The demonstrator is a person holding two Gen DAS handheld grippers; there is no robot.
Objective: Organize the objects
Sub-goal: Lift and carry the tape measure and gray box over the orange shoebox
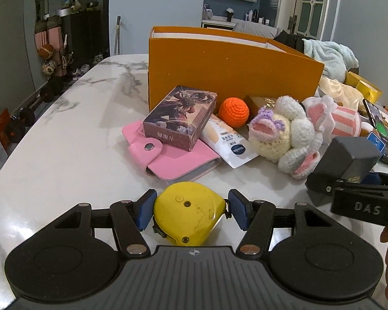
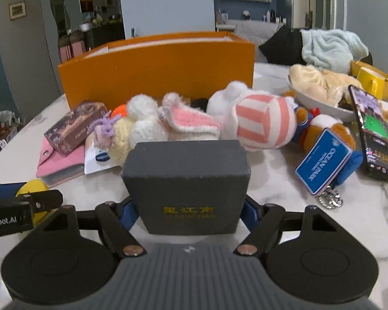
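Note:
My left gripper (image 1: 191,210) is shut on a yellow tape measure (image 1: 188,214), its blue pads against both sides, low over the white marble table (image 1: 64,155). My right gripper (image 2: 188,211) is shut on a dark grey box with gold lettering (image 2: 186,180), pads (image 2: 128,210) against its sides. In the left wrist view the same grey box (image 1: 349,155) shows at the right. Behind both stands an open orange box (image 1: 232,69), the same orange box (image 2: 155,69) in the right wrist view.
In front of the orange box lie a pink wallet (image 1: 173,157), a card box (image 1: 181,116), a white sachet (image 1: 227,142), an orange crochet ball (image 1: 233,112), crochet toys (image 1: 284,131) and a striped plush (image 2: 261,121). Right: blue card box (image 2: 323,160), phone (image 2: 372,131), bowl (image 2: 318,100), yellow mug (image 2: 375,80).

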